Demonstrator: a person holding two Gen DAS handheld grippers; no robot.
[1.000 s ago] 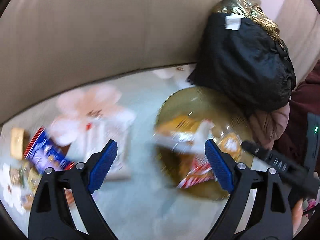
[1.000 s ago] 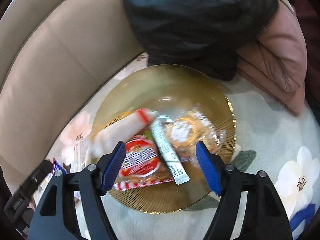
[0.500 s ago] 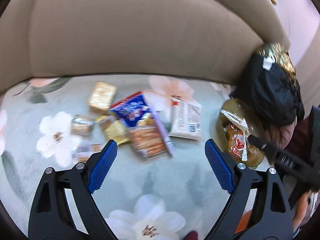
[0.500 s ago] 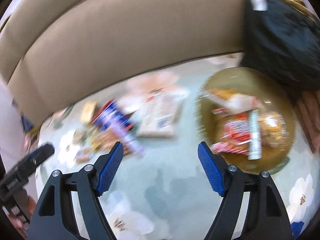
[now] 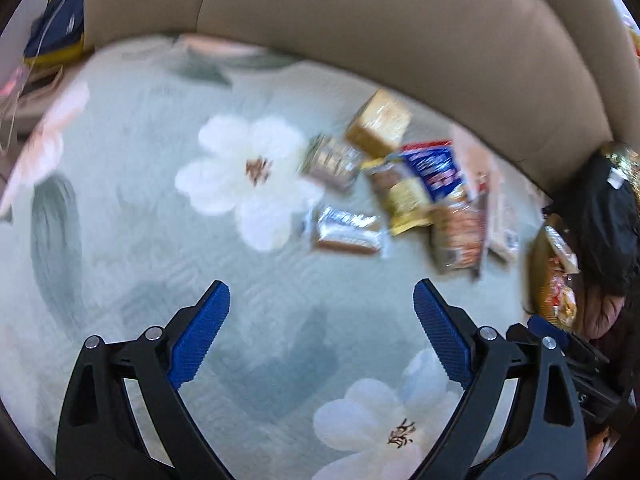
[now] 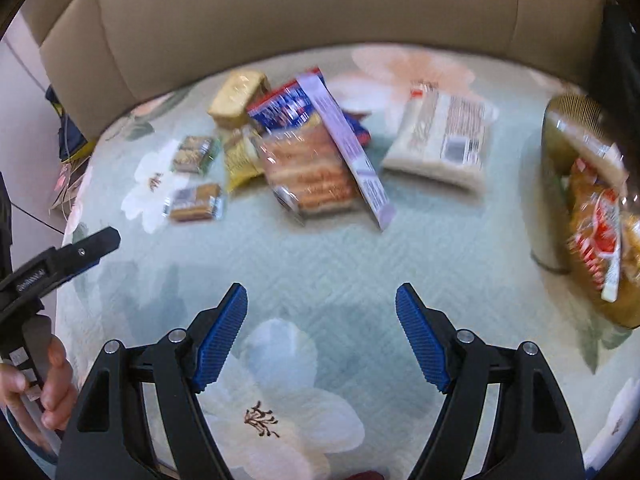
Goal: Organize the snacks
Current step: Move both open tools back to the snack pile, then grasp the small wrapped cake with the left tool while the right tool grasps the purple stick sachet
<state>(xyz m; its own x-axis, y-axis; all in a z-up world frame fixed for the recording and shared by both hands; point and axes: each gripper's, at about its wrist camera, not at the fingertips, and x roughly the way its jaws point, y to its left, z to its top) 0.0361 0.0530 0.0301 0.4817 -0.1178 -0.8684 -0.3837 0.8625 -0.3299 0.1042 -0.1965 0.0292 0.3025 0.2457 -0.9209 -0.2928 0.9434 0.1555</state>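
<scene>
Right wrist view: I see the snack pile (image 6: 304,156) loose on the floral cover (image 6: 320,264), far centre-left, near the beige sofa back (image 6: 280,12). The amber plate (image 6: 560,184) with packets sits right. My right gripper (image 6: 320,312) is spread, empty, above the cover. My left gripper (image 5: 320,312) is also spread, holding nothing. Frames blurred.

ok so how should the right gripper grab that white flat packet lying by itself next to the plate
The white packet lies flat and apart from the pile, so come straight down from above. Close the right gripper, open now, across its narrower width near the middle; both long edges look clear, though blur hides detail.
</scene>
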